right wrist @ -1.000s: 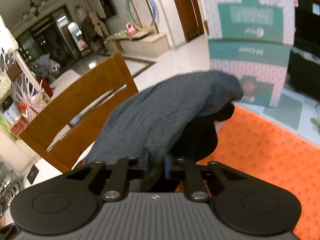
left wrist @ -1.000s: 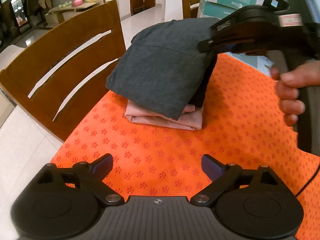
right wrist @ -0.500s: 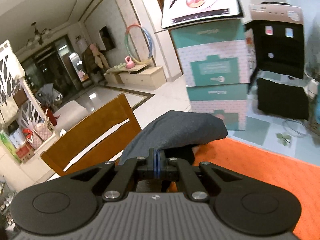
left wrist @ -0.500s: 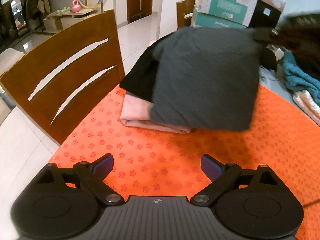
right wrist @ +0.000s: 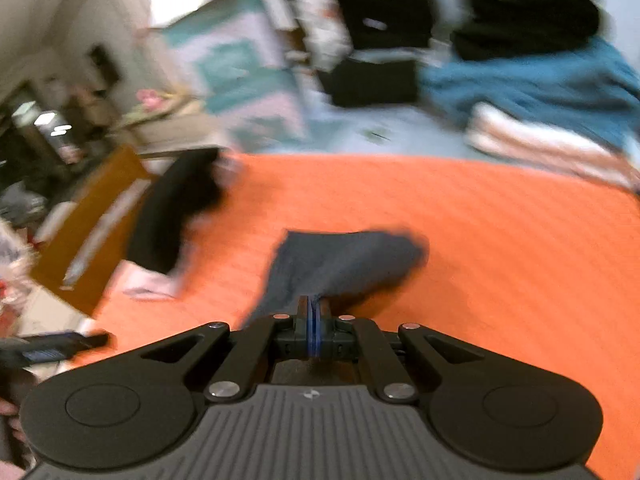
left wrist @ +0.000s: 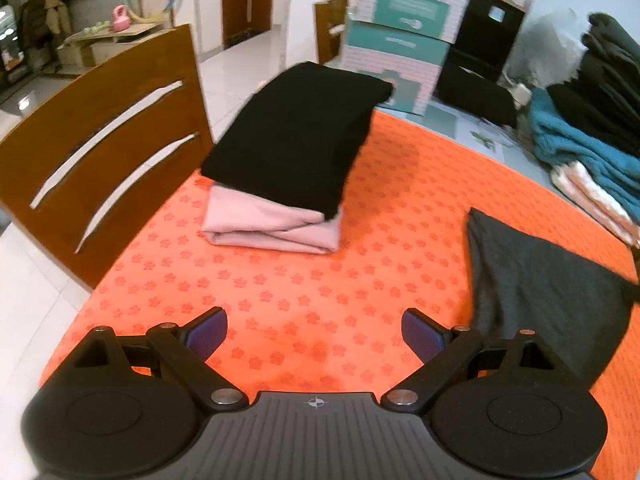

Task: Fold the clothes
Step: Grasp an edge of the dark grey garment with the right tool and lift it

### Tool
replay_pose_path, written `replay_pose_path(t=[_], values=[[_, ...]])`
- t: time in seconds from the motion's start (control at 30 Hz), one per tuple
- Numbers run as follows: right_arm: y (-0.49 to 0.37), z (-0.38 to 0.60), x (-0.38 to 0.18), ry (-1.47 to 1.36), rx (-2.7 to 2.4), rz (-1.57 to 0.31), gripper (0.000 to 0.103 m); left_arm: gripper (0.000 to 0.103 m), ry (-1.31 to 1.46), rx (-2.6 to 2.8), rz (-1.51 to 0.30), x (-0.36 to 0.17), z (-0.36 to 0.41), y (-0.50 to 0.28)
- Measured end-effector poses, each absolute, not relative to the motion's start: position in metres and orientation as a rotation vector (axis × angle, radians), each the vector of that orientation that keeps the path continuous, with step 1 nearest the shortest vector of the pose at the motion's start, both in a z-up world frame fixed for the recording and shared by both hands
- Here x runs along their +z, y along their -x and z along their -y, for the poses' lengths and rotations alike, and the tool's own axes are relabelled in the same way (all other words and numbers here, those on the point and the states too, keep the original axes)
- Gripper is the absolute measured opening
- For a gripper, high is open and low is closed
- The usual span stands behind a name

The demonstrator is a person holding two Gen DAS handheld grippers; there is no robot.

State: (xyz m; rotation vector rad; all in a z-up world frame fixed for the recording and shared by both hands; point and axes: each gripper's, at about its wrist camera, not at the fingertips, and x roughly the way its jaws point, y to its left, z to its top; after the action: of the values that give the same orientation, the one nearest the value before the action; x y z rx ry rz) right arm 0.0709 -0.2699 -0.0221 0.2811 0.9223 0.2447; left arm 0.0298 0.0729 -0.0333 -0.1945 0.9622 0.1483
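Hanging from the right gripper (right wrist: 313,312), the dark grey garment (left wrist: 548,292) droops over the near right part of the orange cloth (left wrist: 304,280), its lower folds appearing to brush the cloth, though blur hides the contact. The jaws are pinched together on a bunched edge of it. It looks light, soft and limp: it will sag from any single hold and slide open, so a grip at two corners or along one hem should serve better than a pinch in the middle. The left gripper (left wrist: 314,332) hovers low over the near edge of the cloth with its jaws spread wide and nothing between them.

A second ago the grey piece lay draped over the folded stack at the far left; half a second ago it was lifted above that stack. Now it is well apart from the stack, off to the right, and the black folded garment (left wrist: 296,136) is uncovered on top of the pink folded garment (left wrist: 272,224). The wooden chair (left wrist: 100,140) stands just beside the stack on the left. At the far right lies a heap with a teal garment (left wrist: 580,148) and darker clothes, and cardboard boxes (left wrist: 404,32) stand beyond the table.
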Motion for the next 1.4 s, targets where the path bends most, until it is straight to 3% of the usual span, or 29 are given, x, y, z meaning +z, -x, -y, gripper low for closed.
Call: replay_pose_path(t=[0.3, 0.33, 0.37, 0.4, 0.9, 0.97, 1.07, 1.4], values=[[-0.012, 0.315, -0.06, -0.252, 0.004, -1.006, 0.006, 0.094, 0.118, -0.045, -0.997, -0.036, -0.034, -0.037], [-0.008, 0.31, -0.056, -0.217, -0.017, -0.997, 0.01, 0.094, 0.108, -0.066, -0.998, -0.036, -0.031, -0.037], [-0.005, 0.305, -0.053, -0.178, -0.035, -0.982, 0.025, 0.094, 0.099, -0.083, -1.001, -0.036, -0.027, -0.037], [-0.004, 0.298, -0.049, -0.153, -0.032, -0.964, 0.031, 0.094, 0.09, -0.098, -1.003, -0.037, -0.025, -0.036], [-0.04, 0.177, -0.063, -0.069, 0.266, -1.016, 0.037, 0.093, 0.068, -0.155, -0.989, -0.029, -0.019, -0.028], [-0.045, 0.171, -0.07, -0.049, 0.266, -1.034, 0.036, 0.093, 0.076, -0.156, -0.993, -0.03, -0.02, -0.029], [-0.046, 0.173, -0.078, -0.054, 0.257, -1.043, 0.001, 0.093, 0.083, -0.165, -1.002, -0.031, -0.019, -0.031], [-0.036, 0.229, -0.047, -0.186, 0.173, -0.962, 0.001, 0.093, 0.059, -0.261, -1.041, -0.041, 0.001, -0.037]])
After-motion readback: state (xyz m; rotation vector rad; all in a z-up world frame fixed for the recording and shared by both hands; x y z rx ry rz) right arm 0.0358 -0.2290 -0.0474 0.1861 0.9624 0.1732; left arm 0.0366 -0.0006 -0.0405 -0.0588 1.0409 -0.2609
